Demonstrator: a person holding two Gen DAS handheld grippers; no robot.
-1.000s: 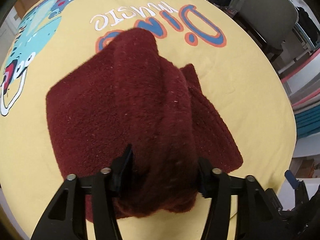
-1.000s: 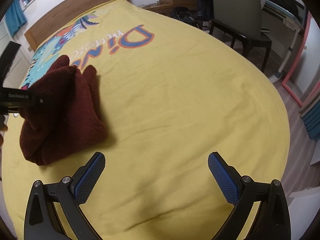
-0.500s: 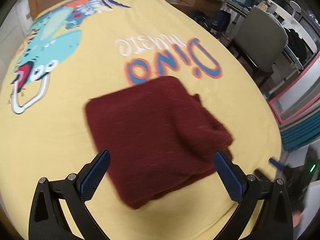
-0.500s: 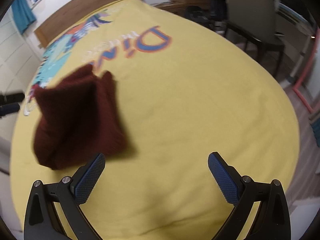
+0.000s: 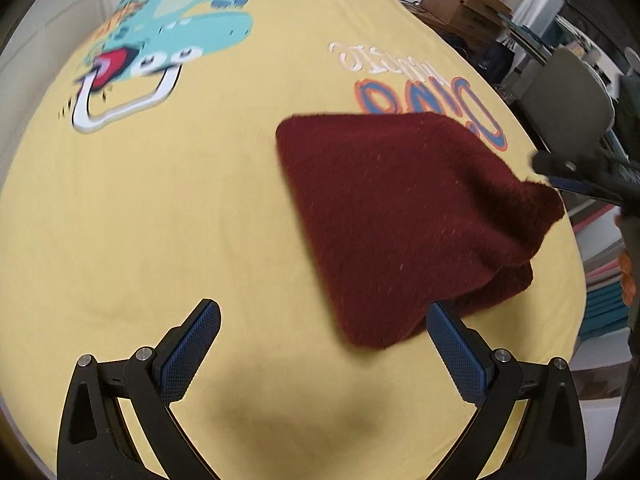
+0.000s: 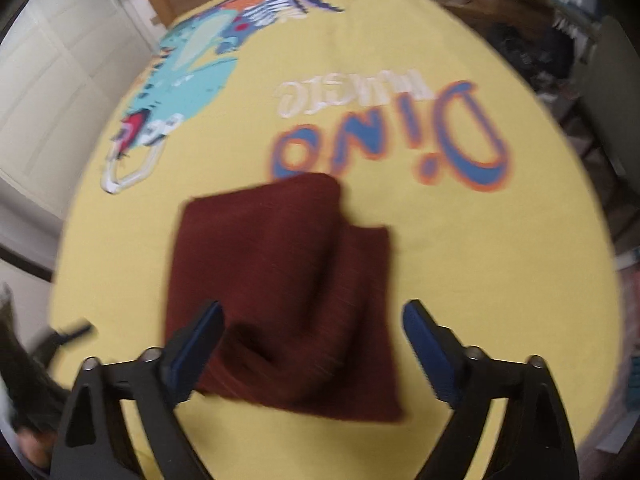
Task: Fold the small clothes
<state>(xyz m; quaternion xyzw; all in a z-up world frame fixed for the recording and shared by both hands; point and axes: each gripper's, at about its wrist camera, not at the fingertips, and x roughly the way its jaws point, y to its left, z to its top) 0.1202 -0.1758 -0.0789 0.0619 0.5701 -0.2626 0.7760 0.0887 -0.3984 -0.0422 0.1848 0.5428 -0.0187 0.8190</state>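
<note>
Maroon folded cloth [image 5: 400,216] lies on the yellow bedspread [image 5: 180,220], partly covering its "Dino" lettering [image 6: 440,140]. Left gripper [image 5: 324,348] gapes wide beside it; right gripper [image 6: 312,344] spreads apart over its near edge, gripping nothing.

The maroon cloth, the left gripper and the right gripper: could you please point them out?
maroon cloth [image 5: 392,216]: left wrist view, middle of top layer.
left gripper [image 5: 323,344]: left wrist view, between fingertips.
right gripper [image 6: 314,334]: right wrist view, between fingertips.
</note>
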